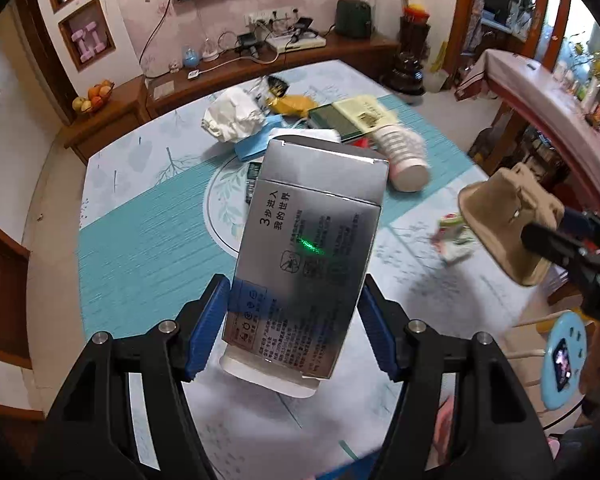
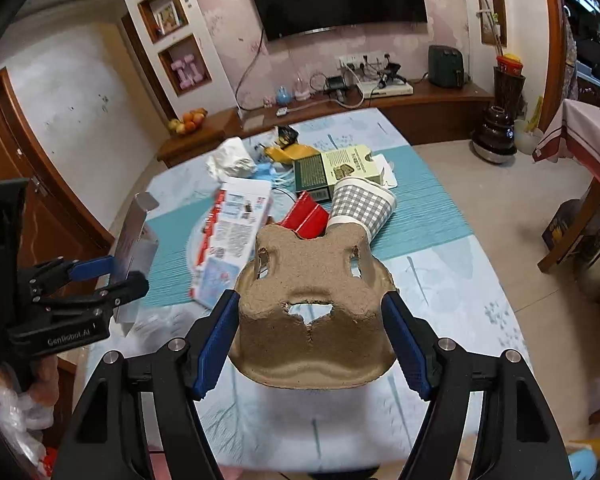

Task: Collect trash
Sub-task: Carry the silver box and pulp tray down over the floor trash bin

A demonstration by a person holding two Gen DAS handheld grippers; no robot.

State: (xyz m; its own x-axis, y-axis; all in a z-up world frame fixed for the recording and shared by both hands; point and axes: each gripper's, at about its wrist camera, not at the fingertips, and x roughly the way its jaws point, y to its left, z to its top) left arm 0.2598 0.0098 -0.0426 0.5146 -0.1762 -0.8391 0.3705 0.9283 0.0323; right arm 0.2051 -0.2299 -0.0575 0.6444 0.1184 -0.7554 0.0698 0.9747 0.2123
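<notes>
A silver printed box (image 1: 312, 240) stands lifted above the table, and my left gripper (image 1: 294, 292) is shut on its lower end, a blue pad pressing each side. In the right wrist view the same box (image 2: 134, 240) hangs at the left in the left gripper (image 2: 112, 276). My right gripper (image 2: 314, 300) is shut on a brown pulp-paper tray (image 2: 320, 336), held off the table with its holed side facing me. The left wrist view shows that tray (image 1: 508, 224) at the right, in the right gripper (image 1: 548, 240).
On the teal-patterned table (image 2: 428, 208) lies a heap of trash: crumpled white paper (image 2: 230, 160), a checked paper cup (image 2: 364, 204), a red packet (image 2: 304, 216), a white and red carton (image 2: 236, 232), a green and yellow box (image 2: 336, 168). A blue stool (image 1: 564, 360) stands at the right.
</notes>
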